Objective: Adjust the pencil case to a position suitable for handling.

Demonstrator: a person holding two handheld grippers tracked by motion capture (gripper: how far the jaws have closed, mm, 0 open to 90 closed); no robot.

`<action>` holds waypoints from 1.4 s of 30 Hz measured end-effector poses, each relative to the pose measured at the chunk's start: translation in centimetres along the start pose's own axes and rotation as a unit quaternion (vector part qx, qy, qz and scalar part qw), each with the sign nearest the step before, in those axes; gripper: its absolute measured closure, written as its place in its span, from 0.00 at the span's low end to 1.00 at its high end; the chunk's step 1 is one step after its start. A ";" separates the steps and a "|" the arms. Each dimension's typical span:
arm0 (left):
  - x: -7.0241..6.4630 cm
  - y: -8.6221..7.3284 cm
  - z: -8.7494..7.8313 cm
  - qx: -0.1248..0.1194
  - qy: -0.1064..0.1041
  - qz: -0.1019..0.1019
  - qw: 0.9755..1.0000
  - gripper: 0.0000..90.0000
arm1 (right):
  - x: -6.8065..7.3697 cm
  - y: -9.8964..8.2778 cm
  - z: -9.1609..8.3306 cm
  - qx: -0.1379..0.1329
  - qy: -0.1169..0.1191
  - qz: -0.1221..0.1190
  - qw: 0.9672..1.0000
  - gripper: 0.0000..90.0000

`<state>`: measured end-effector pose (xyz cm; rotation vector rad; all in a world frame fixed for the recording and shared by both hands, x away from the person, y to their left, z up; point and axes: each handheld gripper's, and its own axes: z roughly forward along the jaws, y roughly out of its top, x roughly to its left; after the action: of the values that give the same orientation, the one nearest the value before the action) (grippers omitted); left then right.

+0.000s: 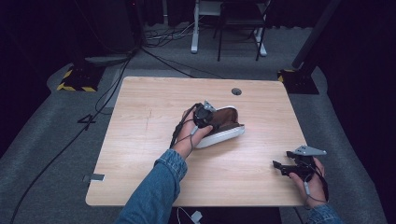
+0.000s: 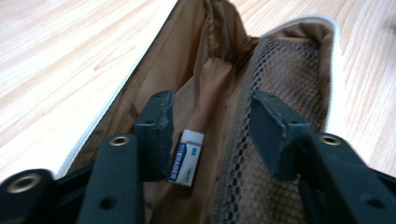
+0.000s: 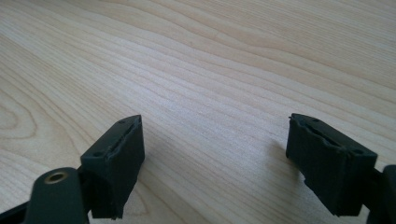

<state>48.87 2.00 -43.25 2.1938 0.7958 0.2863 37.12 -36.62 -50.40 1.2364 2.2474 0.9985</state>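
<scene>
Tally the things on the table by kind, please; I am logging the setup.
Pouch: 1
Eraser, inside the pouch: 1
Grippers, left and right: 2
Total: 4

Pouch (image 2: 205, 88) brown cloth, mesh lining; table (image 3: 210, 70) matt wood.

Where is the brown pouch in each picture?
High view: the pouch lies open mid-table, under the left gripper.
Left gripper view: its brown lining spreads behind the open jaws, an eraser inside.
Right gripper view: not in it.
Shared landmark: the wooden table.
</scene>
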 end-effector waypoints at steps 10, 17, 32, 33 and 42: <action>-0.9 0.5 -3.2 -0.039 0.000 0.001 0.999 0.39 | 0.0 0.0 0.0 0.000 0.000 0.000 1.000 0.22; -1.8 0.1 -6.4 -0.059 -0.002 0.004 0.998 0.37 | 0.0 0.0 0.0 0.000 -0.001 -0.001 1.000 0.22; -3.3 -1.7 -11.9 -0.085 0.005 0.003 0.996 0.33 | 0.3 0.4 0.5 0.003 0.000 -0.002 1.000 0.18; -3.3 -1.9 -12.2 -0.085 0.006 0.003 0.996 0.33 | 0.3 0.4 0.5 0.003 0.000 -0.003 1.000 0.18; -2.5 -4.2 -15.2 -0.085 0.029 0.000 0.996 0.30 | 0.4 0.4 0.5 0.002 -0.001 -0.003 1.000 0.18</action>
<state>38.42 11.59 -35.95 2.0332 0.7739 0.4036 37.48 -35.98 -50.45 1.2320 2.2502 0.9905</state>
